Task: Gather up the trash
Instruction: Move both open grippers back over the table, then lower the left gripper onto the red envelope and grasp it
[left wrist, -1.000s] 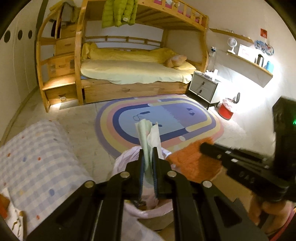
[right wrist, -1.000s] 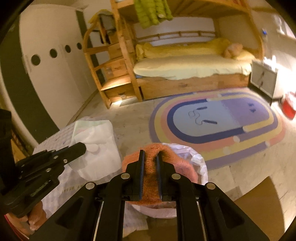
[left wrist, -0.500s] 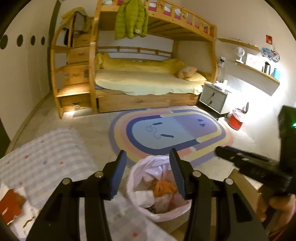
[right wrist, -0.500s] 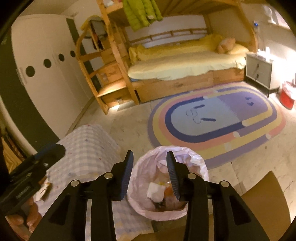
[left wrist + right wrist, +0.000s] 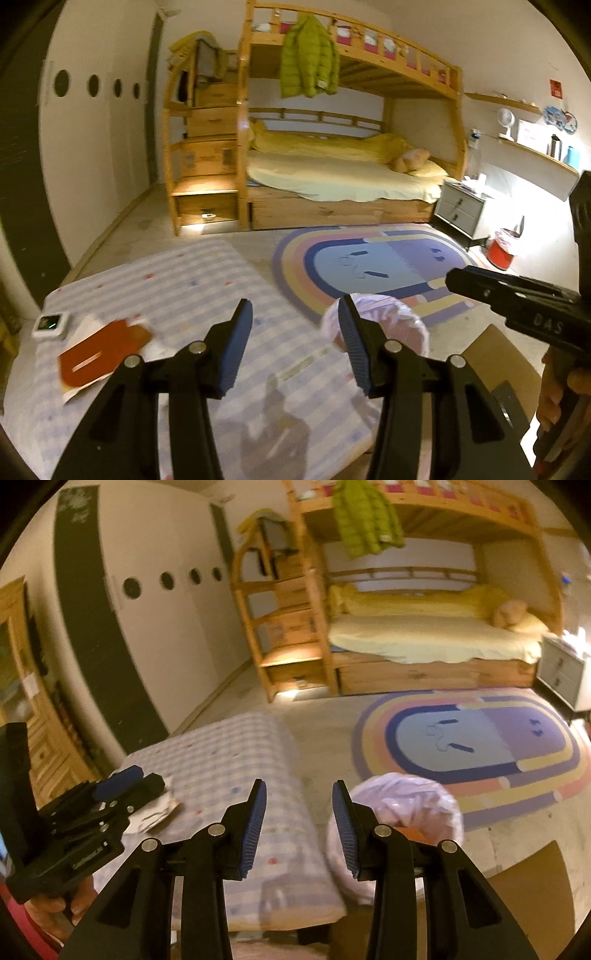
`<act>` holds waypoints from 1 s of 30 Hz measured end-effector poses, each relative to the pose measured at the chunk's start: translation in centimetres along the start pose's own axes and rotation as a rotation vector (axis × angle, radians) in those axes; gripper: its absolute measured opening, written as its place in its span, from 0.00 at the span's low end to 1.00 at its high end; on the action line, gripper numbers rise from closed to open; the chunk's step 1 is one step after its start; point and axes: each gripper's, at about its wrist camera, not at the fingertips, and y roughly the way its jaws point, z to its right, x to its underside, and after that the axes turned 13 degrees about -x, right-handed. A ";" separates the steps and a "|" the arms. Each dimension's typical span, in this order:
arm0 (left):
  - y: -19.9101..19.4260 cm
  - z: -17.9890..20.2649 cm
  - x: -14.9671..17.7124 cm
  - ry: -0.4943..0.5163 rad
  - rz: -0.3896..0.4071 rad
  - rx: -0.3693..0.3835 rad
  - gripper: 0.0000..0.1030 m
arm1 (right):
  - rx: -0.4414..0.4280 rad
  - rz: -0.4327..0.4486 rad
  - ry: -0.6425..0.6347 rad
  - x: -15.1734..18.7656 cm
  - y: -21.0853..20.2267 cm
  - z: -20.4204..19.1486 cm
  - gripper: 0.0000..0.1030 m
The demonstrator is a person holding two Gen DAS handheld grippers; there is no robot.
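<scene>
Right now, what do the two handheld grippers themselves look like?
Both are matte black plastic with angular linkage arms and silver round pivot pins. The left gripper and right gripper carry ribbed blue finger pads. The right gripper's body shows embossed letters reading DAS; bare fingers grip its handle.

Child's bedroom, wooden bunk bed [image 5: 332,155], colourful rug [image 5: 373,266]
</scene>
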 end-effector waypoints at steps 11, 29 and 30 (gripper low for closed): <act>-1.4 -11.7 4.5 -0.150 -0.056 -0.251 0.49 | -0.130 -0.078 -0.115 0.6 5.5 -8.1 0.38; 3.0 -19.5 8.4 -0.241 -0.200 -0.340 0.60 | -0.190 -0.149 -0.158 0.6 16.7 -12.0 0.38; 3.5 -19.6 8.6 -0.240 -0.209 -0.338 0.60 | -0.190 -0.151 -0.155 0.4 17.2 -11.9 0.38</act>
